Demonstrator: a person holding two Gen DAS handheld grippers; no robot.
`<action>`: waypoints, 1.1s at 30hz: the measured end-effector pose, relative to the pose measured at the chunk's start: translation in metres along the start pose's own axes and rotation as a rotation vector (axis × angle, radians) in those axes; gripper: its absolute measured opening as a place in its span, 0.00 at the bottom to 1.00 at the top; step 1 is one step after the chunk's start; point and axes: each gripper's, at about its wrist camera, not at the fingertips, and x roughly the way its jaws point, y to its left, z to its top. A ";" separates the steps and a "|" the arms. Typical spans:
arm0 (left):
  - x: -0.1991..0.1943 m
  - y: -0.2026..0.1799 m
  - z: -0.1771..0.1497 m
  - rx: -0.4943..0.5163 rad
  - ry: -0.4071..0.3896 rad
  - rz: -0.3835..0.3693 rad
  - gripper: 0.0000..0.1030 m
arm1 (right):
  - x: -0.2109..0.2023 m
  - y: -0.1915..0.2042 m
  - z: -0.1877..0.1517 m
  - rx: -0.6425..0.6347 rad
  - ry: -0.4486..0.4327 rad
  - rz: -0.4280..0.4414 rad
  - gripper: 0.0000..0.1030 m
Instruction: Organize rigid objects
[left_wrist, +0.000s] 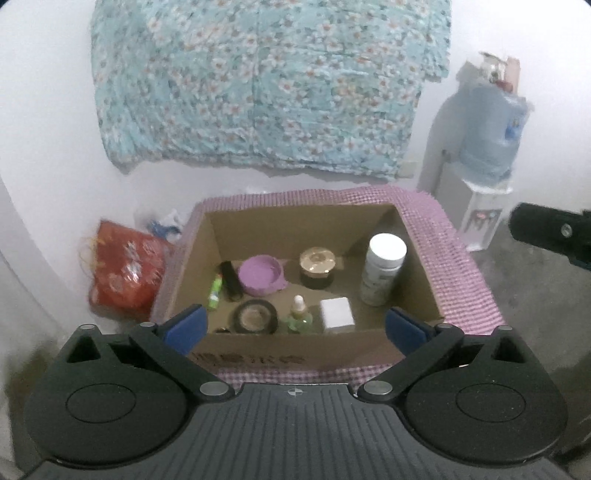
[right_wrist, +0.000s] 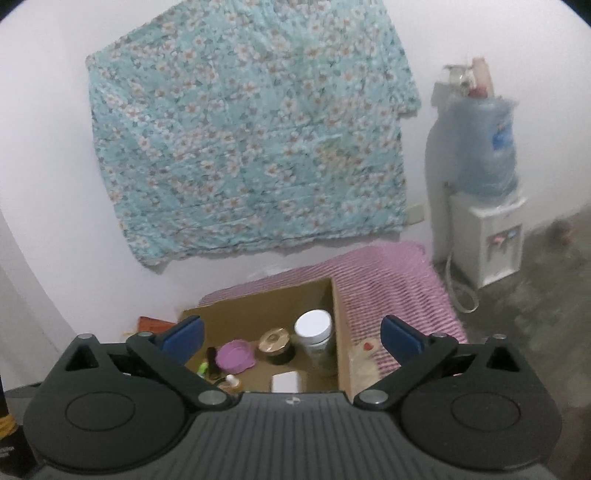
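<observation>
An open cardboard box (left_wrist: 288, 225) stands on a pink checked cloth (left_wrist: 465, 273). Inside it are a white-capped bottle (left_wrist: 384, 269), a gold-lidded dark jar (left_wrist: 317, 267), a purple bowl (left_wrist: 260, 275), a black tube (left_wrist: 231, 278), a green tube (left_wrist: 214, 293), a round black tin (left_wrist: 255, 316), a small green dropper bottle (left_wrist: 300, 315) and a white cube box (left_wrist: 337, 314). My left gripper (left_wrist: 295, 326) hangs open above the box's near wall, with nothing between its blue pads. My right gripper (right_wrist: 293, 338) is open too, higher up and empty, over the box (right_wrist: 340, 332).
A red patterned bag (left_wrist: 125, 269) lies on the floor left of the box. A water dispenser (left_wrist: 484, 155) with a blue bottle stands at the right against the wall. A floral cloth (left_wrist: 266, 81) hangs on the white wall. The other gripper's black body (left_wrist: 550, 232) shows at the right edge.
</observation>
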 end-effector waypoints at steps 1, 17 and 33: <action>0.003 0.004 -0.003 -0.022 0.007 -0.008 1.00 | 0.001 0.002 0.000 -0.014 0.003 -0.013 1.00; 0.062 0.067 -0.014 -0.106 0.174 0.016 1.00 | 0.078 0.058 -0.045 -0.216 0.250 -0.160 1.00; 0.066 0.072 -0.011 -0.076 0.143 0.025 1.00 | 0.108 0.068 -0.048 -0.249 0.316 -0.189 1.00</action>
